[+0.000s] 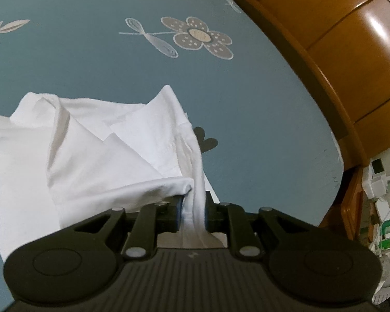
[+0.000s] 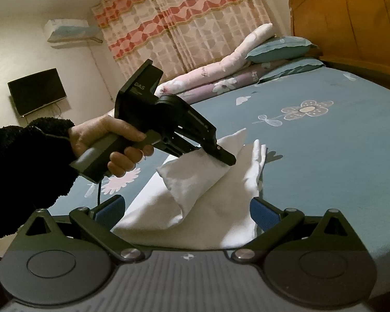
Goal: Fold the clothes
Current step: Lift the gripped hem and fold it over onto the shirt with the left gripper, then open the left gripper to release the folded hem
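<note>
Blue-padded fingers of the left gripper [image 1: 192,212] pinch a bunched fold of the white garment [image 1: 96,153], which lies rumpled on the teal floral bedsheet [image 1: 91,59]. Seen from the right wrist, a hand [image 2: 101,135] in a dark fleece sleeve [image 2: 26,161] tilts that tool down onto the cloth. Jaws of the right gripper [image 2: 187,212] stand wide apart over the garment's near edge, clamping nothing. Beyond, pillows [image 2: 278,49] rest against a wooden headboard [image 2: 351,20].
</note>
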The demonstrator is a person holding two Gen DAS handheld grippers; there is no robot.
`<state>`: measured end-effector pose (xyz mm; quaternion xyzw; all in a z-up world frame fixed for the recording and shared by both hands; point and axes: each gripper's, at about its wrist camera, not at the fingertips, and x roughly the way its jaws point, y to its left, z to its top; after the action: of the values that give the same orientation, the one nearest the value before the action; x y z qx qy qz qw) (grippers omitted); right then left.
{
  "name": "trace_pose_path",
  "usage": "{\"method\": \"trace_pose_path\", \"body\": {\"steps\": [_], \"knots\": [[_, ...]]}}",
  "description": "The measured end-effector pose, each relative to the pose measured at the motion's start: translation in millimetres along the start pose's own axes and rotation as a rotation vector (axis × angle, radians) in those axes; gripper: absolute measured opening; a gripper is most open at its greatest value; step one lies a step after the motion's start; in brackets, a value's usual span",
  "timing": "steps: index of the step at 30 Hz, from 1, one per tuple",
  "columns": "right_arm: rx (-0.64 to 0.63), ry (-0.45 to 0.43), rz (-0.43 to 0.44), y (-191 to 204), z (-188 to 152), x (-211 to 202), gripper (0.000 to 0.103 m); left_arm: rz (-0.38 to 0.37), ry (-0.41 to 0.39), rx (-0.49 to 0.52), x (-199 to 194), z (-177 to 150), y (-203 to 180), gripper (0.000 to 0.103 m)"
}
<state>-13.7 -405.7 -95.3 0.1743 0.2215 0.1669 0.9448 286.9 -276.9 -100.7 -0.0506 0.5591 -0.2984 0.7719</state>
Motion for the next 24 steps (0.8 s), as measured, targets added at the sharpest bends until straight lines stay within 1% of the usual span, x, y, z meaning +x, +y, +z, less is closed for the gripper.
{"method": "trace_pose_path", "body": {"steps": [6, 11, 13, 15, 16, 18, 21, 24], "knots": [[0.015, 0.003, -0.016, -6, -2, -2, 0.103, 0.021, 0.014, 0.020, 8, -2, -4, 0.016], [0.017, 0.008, -0.022, -7, -2, -1, 0.103, 0.043, 0.021, 0.053, 13, -2, -14, 0.026], [0.018, 0.009, -0.022, -6, -2, -2, 0.103, 0.046, 0.023, 0.063, 13, -2, -17, 0.033], [0.016, 0.011, -0.024, -3, -2, -4, 0.103, 0.045, 0.019, 0.079, 13, -1, -23, 0.037], [0.016, 0.013, -0.026, -2, -3, -4, 0.103, 0.042, 0.015, 0.090, 12, 0, -25, 0.041], [0.013, 0.016, -0.030, 1, -4, -5, 0.103, 0.029, 0.007, 0.113, 7, 0, -30, 0.043], [0.009, 0.021, -0.035, 4, -4, -6, 0.103, -0.007, -0.015, 0.146, -4, -1, -36, 0.045], [0.005, 0.023, -0.041, 7, -4, -7, 0.103, -0.029, -0.057, 0.193, -24, -5, -39, 0.053]]}}
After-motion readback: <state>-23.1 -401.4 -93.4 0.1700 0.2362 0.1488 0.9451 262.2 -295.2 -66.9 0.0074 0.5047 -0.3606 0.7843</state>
